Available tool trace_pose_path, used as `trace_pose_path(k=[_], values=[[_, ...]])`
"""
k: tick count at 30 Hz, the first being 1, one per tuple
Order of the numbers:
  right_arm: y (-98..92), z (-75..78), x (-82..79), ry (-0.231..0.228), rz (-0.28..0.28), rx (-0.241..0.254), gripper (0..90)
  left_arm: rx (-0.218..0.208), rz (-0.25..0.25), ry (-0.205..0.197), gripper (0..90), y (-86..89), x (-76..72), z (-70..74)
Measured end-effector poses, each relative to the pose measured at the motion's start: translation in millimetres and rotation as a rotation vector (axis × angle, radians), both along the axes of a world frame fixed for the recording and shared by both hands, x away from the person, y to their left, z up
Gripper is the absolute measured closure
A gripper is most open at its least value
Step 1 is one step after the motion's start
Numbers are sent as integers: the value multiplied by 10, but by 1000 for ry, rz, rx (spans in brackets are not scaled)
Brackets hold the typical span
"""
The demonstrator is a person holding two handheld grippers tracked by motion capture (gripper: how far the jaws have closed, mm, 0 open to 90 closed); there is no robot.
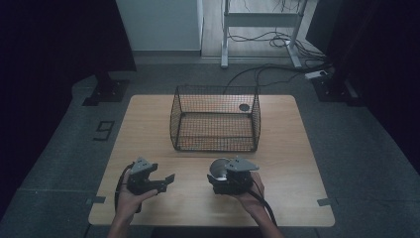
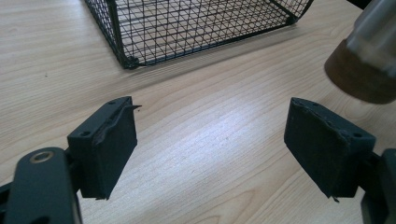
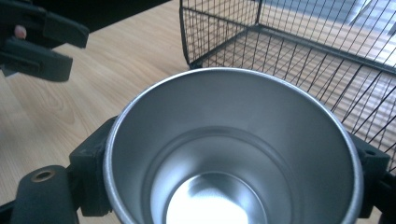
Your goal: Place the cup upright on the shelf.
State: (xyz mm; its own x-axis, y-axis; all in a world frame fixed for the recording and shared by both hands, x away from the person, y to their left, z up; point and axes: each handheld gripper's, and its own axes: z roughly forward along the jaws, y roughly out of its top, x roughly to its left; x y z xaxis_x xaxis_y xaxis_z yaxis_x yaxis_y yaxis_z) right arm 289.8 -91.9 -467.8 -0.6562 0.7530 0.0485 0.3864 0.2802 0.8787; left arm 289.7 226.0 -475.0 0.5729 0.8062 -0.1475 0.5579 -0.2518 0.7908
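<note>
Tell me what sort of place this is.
Probably a lab or recording room, not a home: a bare wooden table on grey carpet, black curtains at both sides, and loose cables under a desk frame behind.

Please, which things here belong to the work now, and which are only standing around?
Likely in the job:
- metal cup, held in the right hand-held gripper
- wire basket
- left hand-held gripper, open, holding nothing

Just lying about:
- floor cables
- white desk frame
</note>
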Motion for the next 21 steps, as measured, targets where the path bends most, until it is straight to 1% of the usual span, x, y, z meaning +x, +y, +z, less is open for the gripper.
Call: trace_pose_path(k=[7,14,21], values=[[-29,159,46,-27,-4,19,145,-5,3,2,173,20,5,-2],[-23,334,120,-46,-4,15,145,-6,6,2,173,29,8,-3],[-8,481,212,-49,4,22,145,-6,6,1,173,26,5,-1]])
